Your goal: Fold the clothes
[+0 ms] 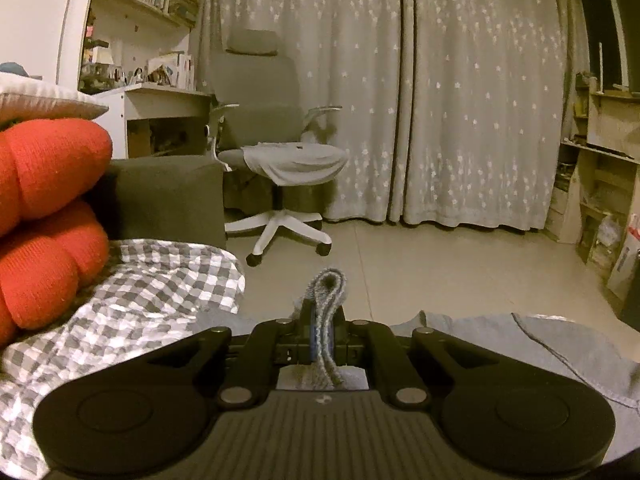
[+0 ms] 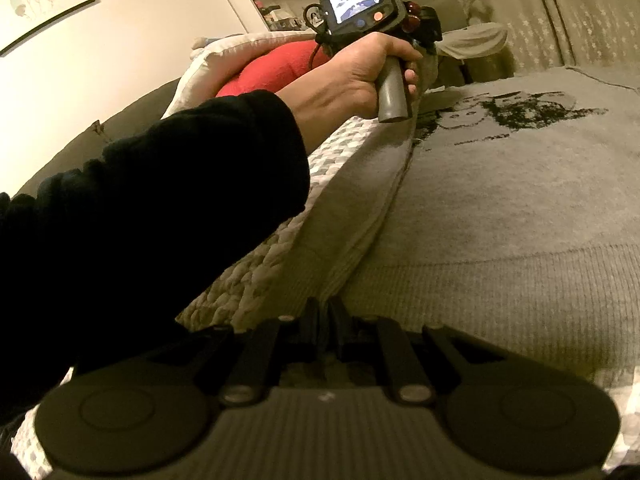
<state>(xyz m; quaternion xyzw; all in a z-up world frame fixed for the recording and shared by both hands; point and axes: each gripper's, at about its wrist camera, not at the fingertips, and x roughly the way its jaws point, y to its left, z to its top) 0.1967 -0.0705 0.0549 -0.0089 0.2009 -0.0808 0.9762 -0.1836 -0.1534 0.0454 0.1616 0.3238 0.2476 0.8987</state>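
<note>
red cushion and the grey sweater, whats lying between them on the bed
In the right wrist view, a strip of checked blanket lies between the red cushion and the grey sweater.

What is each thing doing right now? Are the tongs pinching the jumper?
Left tongs: shut, pinching a fold of the grey jumper.
Right tongs: shut on the jumper's edge.
Grey jumper: spread flat on the checked blanket.
Curtains: drawn closed.
Office chair: a cloth draped over its seat.
</note>
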